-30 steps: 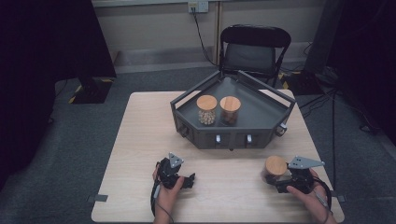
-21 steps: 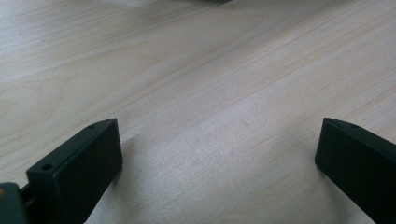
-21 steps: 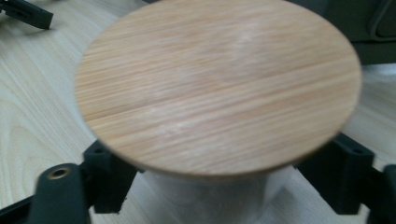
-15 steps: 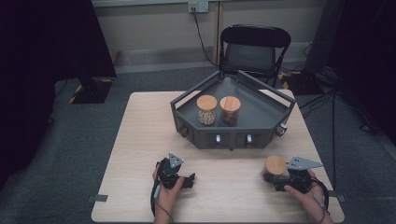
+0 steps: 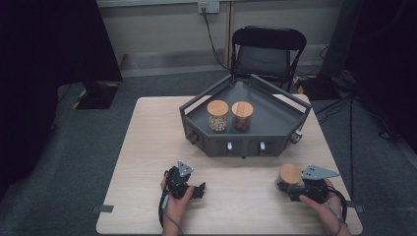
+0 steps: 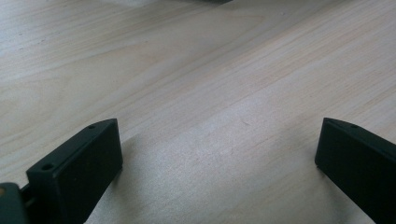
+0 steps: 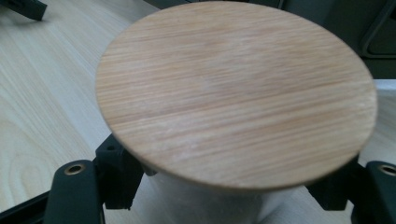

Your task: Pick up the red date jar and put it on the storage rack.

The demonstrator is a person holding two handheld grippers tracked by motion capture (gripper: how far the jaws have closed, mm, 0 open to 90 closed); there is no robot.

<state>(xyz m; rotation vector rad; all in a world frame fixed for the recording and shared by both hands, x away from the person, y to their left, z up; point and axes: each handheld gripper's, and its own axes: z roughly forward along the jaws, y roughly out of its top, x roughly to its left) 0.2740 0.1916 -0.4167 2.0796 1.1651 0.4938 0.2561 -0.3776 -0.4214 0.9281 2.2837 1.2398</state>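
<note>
The jar point(image 5: 289, 177), in front of the tray point(image 5: 300, 105), is clamped below its lid point(image 7: 236, 91) by the right gripper point(image 5: 295, 189), just closed. Rigid, smooth and breakable, it is gripped on the body. Left gripper point(image 5: 199, 189) jaws stand apart.

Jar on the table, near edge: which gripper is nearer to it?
Right. The right gripper is closed on the jar; the left gripper sits open, well off to its left on the table.
</note>
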